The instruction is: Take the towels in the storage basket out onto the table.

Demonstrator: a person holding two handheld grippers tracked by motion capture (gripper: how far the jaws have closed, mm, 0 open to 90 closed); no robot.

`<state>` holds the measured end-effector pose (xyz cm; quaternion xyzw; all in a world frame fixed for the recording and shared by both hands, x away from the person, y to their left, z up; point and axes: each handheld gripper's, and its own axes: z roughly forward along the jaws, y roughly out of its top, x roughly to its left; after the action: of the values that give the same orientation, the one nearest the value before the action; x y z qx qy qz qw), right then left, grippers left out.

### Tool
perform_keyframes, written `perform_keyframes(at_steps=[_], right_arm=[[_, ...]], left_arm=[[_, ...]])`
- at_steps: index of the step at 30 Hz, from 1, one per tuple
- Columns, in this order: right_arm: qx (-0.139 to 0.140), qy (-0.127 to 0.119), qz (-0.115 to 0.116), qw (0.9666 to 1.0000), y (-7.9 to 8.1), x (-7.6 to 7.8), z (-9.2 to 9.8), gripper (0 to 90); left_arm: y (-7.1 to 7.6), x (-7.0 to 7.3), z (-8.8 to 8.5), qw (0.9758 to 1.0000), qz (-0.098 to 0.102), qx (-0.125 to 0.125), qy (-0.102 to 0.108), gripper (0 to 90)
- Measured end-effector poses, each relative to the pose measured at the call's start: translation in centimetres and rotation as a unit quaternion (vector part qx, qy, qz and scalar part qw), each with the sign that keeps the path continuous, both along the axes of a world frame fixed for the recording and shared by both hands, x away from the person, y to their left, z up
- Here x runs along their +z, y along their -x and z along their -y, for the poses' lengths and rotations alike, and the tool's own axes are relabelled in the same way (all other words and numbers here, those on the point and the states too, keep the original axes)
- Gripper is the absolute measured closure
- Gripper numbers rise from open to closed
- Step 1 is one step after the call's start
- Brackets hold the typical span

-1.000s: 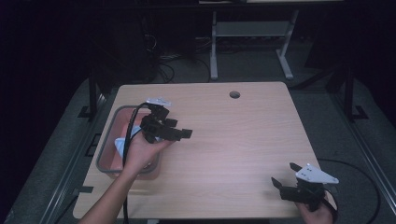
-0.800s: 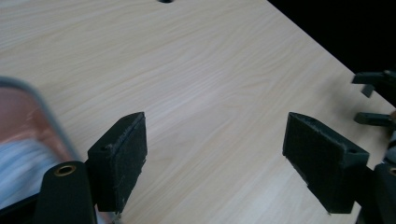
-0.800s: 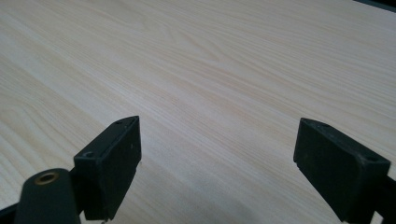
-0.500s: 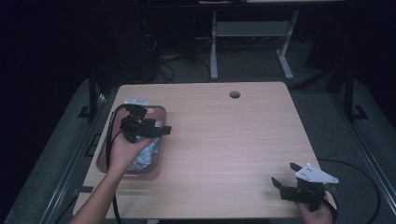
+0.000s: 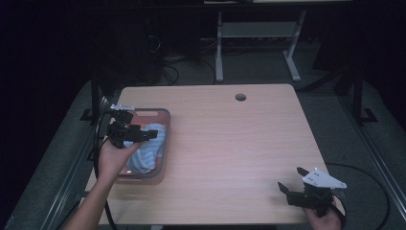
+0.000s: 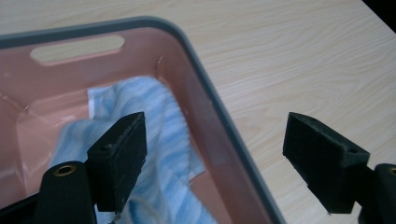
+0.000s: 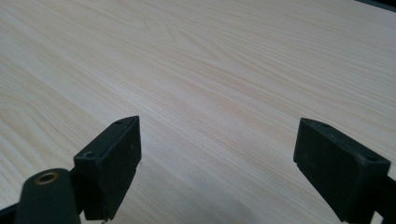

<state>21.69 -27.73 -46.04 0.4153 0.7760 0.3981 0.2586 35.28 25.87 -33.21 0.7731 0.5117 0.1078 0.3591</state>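
High view: fixed above the near edge of the bench (image 5: 230,143), facing forward and down, far enough to take in the whole top plus dark floor beyond. Left tool view: rides close over the pink bin (image 6: 196,79), looking down into its corner and the blue cloth (image 6: 163,140), with bare bench right of the bin. Right tool view: very close, low over bare bench (image 7: 210,70). High and left tool views share the bin (image 5: 163,158) and cloth (image 5: 148,153).
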Motion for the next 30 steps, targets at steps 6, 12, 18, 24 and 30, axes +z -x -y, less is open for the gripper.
perform_keyframes(at_steps=[6,12,18,24,30], right_arm=[[0.000,0.000,0.001,1.0000,0.0,0.0,0.0,14.6],[0.000,0.001,0.001,1.0000,0.0,0.0,0.0,14.6],[0.001,0.001,0.001,1.0000,0.0,0.0,0.0,14.6],[0.004,0.003,0.003,1.0000,0.0,0.0,-0.1,14.6],[0.003,0.002,0.003,1.0000,0.0,0.1,0.0,14.6]], left_arm=[[0.0,-1.2,-1.3,0.9997,-0.015,0.018,-0.003,21.2],[-0.1,-2.2,-2.0,0.9987,-0.031,0.037,-0.016,21.1],[0.0,-3.2,-2.5,0.9976,-0.045,0.041,-0.032,21.5],[-0.2,-3.8,-2.4,0.9956,-0.065,0.051,-0.045,22.9],[-0.5,-4.3,-2.3,0.9932,-0.083,0.059,-0.056,23.1]])
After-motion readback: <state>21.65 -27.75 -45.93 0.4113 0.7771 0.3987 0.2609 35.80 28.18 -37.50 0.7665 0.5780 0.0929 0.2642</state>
